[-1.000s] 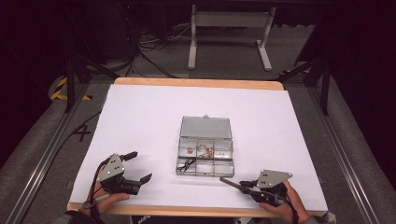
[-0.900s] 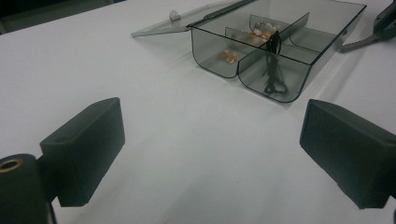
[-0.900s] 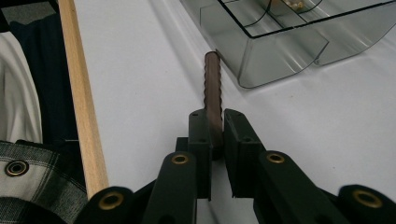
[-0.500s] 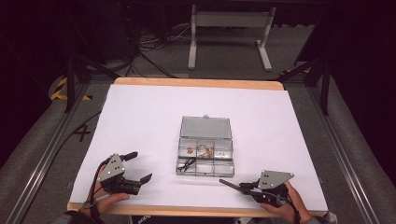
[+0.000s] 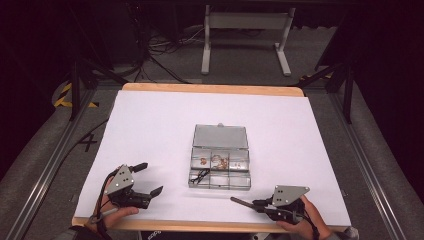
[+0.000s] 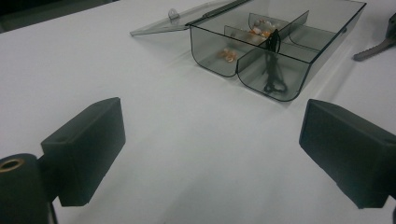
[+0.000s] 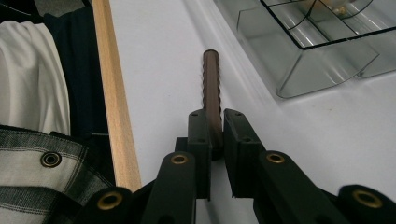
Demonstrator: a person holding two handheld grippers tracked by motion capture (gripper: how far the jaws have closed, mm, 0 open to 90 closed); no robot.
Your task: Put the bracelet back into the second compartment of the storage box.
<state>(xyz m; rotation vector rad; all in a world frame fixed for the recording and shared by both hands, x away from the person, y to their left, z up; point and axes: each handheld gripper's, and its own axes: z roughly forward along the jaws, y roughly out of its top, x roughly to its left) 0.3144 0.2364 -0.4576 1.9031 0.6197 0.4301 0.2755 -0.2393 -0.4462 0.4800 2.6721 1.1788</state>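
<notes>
step: right tool (image 5: 245, 202) clenched on a brown ridged rod (image 7: 211, 88), pointing to the clear compartment box (image 5: 220, 165) at bench (image 5: 150, 125) centre, just beside its near corner | advice: keep rod level, grip firm | left tool (image 5: 150, 178) released, empty | versus earlier: both hands unmoved, box same place

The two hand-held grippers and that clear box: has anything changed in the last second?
Nothing visibly moved. The right gripper stays clamped on a thin brown ridged rod near the table's front edge, the left gripper stays open over bare white table, and the compartment box sits with its lid folded back as before.
</notes>
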